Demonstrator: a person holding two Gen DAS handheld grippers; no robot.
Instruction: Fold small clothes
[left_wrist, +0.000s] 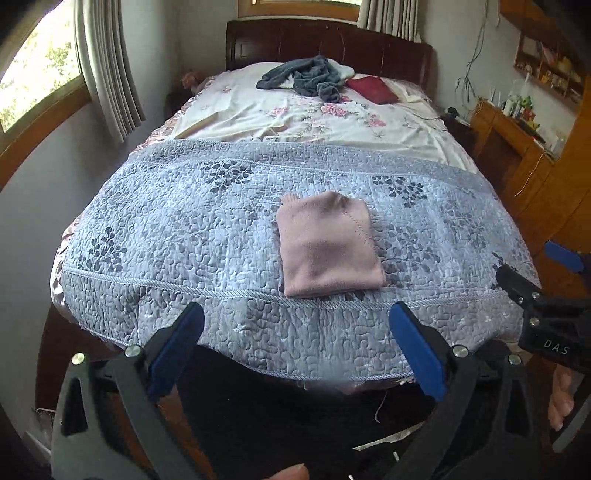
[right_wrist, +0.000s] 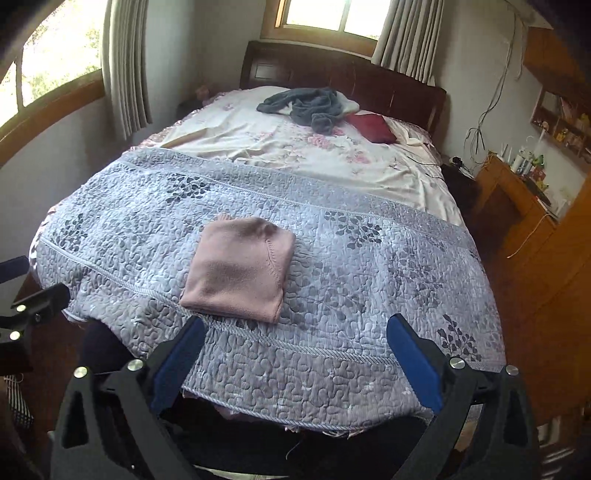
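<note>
The bed (left_wrist: 184, 240) filled both views, and on its grey quilt (right_wrist: 369, 295), near the foot edge, lay the pink garment (left_wrist: 328, 245), already folded into a thick, roughly square pad. It lay ahead of both grippers and apart from them: slightly right of centre for the left gripper (left_wrist: 295, 325), left of centre for the right gripper (right_wrist: 295, 339), neither clearly nearer. Both grippers were spread wide and empty, and the pad's slightly longer side appeared to run up the bed toward the headboard (left_wrist: 325, 40).

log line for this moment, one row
pink garment folded on quilt | left gripper open, empty | right gripper open, empty
</note>
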